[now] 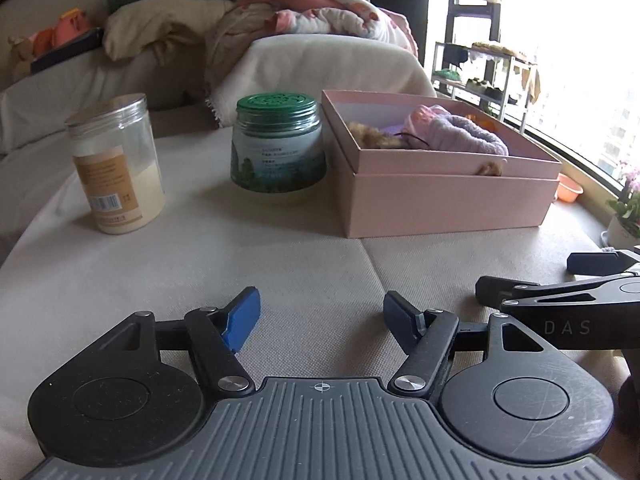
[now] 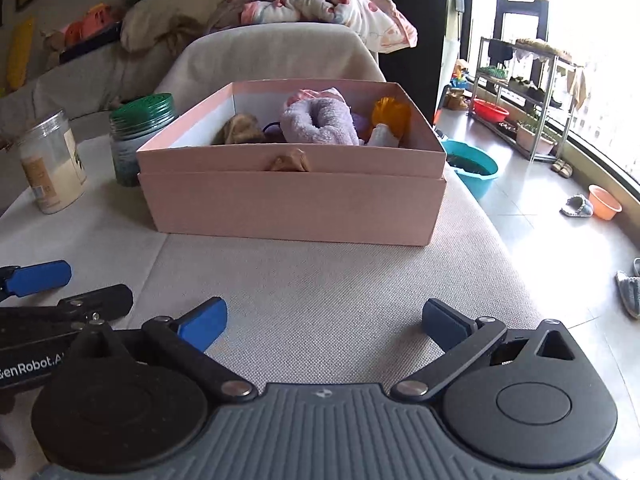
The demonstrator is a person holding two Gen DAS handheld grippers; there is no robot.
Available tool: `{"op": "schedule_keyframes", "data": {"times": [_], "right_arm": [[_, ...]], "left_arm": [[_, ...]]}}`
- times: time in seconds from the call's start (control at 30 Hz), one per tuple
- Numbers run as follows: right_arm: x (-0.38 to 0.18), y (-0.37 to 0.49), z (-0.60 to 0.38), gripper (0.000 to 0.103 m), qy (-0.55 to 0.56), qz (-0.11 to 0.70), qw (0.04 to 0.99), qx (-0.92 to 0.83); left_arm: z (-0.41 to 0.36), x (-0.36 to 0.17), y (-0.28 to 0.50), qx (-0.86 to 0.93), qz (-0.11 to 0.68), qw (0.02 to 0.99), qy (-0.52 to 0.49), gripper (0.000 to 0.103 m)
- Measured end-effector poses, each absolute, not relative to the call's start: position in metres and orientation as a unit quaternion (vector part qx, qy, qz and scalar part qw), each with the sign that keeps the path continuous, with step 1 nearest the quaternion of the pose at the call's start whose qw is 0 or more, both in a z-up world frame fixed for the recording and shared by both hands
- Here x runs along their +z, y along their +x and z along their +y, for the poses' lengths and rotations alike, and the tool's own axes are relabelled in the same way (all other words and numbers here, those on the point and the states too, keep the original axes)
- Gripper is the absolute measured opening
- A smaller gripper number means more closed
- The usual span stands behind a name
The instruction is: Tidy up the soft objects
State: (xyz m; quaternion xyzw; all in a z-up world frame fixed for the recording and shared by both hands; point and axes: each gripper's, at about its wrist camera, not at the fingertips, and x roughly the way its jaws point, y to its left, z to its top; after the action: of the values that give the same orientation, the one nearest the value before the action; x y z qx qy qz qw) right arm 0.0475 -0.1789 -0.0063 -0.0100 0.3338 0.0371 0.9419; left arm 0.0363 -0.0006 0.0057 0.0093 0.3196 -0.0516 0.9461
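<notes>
A pink box [image 1: 448, 200] [image 2: 296, 208] stands on the beige cushioned surface and holds several soft things: a purple fuzzy roll [image 2: 320, 120] [image 1: 468, 134], a brown plush [image 2: 240, 130] [image 1: 374, 136], an orange piece [image 2: 394, 114] and a pink item [image 2: 298, 98]. A brown bit [image 2: 290, 161] hangs over the box's front rim. My left gripper [image 1: 322, 320] is open and empty, well short of the box. My right gripper [image 2: 324, 322] is open and empty, in front of the box. Each gripper shows at the edge of the other's view.
A clear jar of white powder [image 1: 116, 164] [image 2: 50, 164] and a green-lidded jar [image 1: 278, 144] [image 2: 138, 138] stand left of the box. A sofa with piled blankets and pillows [image 1: 304, 16] lies behind. The surface's right edge drops to the floor with basins [image 2: 474, 168] and slippers.
</notes>
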Motion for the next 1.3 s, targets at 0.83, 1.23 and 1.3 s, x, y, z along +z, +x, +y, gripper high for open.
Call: {"op": "schedule_keyframes", "data": {"times": [0.83, 1.23, 1.3], "right_arm": [[-0.0053, 0.0454, -0.1833, 0.103, -0.007, 0.332, 0.942, 0.041], [-0.0054, 0.0453, -0.1833, 0.103, -0.008, 0.332, 0.942, 0.041], [-0.0052, 0.0452, -0.1837, 0.103, -0.007, 0.332, 0.942, 0.04]], "left_arm": [[0.0004, 0.0049, 0.0387, -0.05, 0.319, 0.946, 0.006, 0.073], [0.0005, 0.0042, 0.0397, -0.049, 0.32, 0.946, 0.01, 0.073], [0.0001, 0.0042, 0.0397, -0.049, 0.32, 0.946, 0.01, 0.073]]}}
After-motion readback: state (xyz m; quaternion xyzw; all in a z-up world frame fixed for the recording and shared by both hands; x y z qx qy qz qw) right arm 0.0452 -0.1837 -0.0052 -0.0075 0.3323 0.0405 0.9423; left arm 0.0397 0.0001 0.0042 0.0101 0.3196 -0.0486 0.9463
